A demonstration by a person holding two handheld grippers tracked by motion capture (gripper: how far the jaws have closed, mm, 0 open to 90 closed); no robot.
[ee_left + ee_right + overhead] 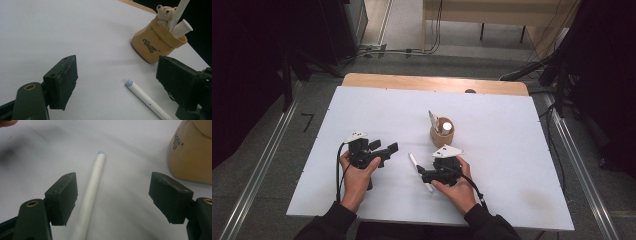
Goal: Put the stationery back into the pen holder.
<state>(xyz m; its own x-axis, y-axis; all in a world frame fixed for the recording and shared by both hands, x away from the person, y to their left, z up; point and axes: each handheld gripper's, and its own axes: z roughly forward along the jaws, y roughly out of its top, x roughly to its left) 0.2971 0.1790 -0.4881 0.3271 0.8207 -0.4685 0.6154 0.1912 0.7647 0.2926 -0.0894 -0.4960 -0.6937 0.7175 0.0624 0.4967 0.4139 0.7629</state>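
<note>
your right gripper has its fingers spread around the white pen, which lies flat on the surface beside the bear pen holder, much nearer one finger than the other. close like that and i reckon the near finger shoves it so it rolls away or gets pinched crooked. left gripper hangs spread and empty, so it won't catch it.

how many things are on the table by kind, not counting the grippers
White pens: 3. One lies loose on the table; two stand in the holder.
Tan holder with a bear: 1.
Total: 4.
</note>
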